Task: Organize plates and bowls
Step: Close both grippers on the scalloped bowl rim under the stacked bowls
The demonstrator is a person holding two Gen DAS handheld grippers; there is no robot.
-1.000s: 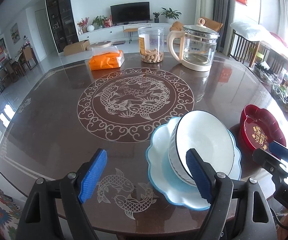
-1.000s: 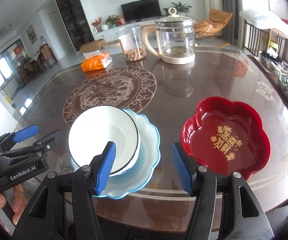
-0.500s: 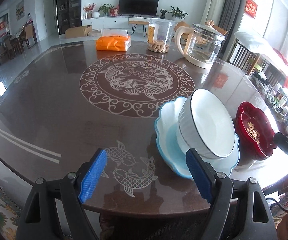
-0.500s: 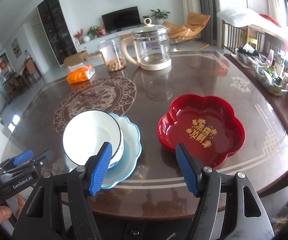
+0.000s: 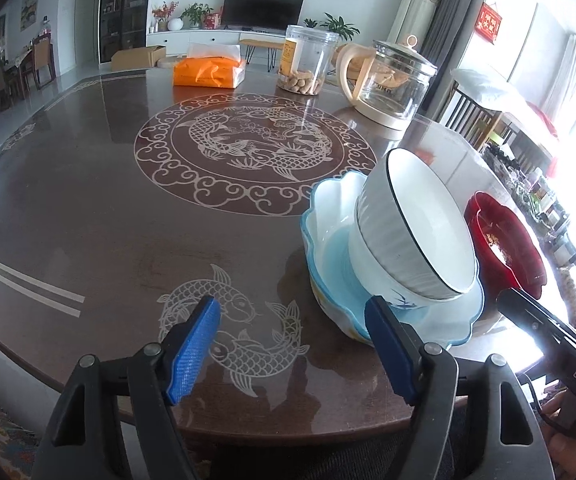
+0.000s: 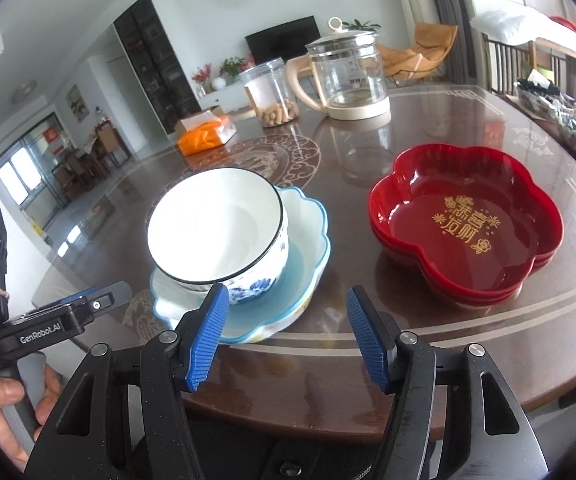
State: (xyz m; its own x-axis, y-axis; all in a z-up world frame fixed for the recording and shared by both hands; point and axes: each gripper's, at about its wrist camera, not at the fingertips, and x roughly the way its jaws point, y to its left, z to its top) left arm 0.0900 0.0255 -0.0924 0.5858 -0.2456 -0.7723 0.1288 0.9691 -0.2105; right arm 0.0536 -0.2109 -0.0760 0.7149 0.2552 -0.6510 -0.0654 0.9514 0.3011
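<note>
A white bowl with a dark rim (image 5: 420, 228) (image 6: 216, 232) sits tilted inside a light blue scalloped plate (image 5: 328, 248) (image 6: 308, 240) near the table's front edge. Red flower-shaped plates (image 6: 464, 220) (image 5: 504, 240), stacked, lie to its right. My left gripper (image 5: 292, 344) is open and empty, low at the table edge, just left of the blue plate. My right gripper (image 6: 284, 336) is open and empty, in front of the gap between the blue plate and the red plates. Each gripper shows in the other's view: the left gripper (image 6: 88, 300), the right gripper (image 5: 528, 308).
At the back of the dark brown round table (image 5: 88, 208) stand a glass kettle (image 5: 392, 80) (image 6: 348, 76), a clear jar of snacks (image 5: 306, 60) (image 6: 272, 92) and an orange tissue pack (image 5: 208, 72) (image 6: 206, 132). A cluttered side shelf (image 6: 564, 108) is to the right.
Both grippers have drawn back and dropped lower toward the table's front edge. The bowl, blue plate and red plates have not moved. Both grippers stay open.
</note>
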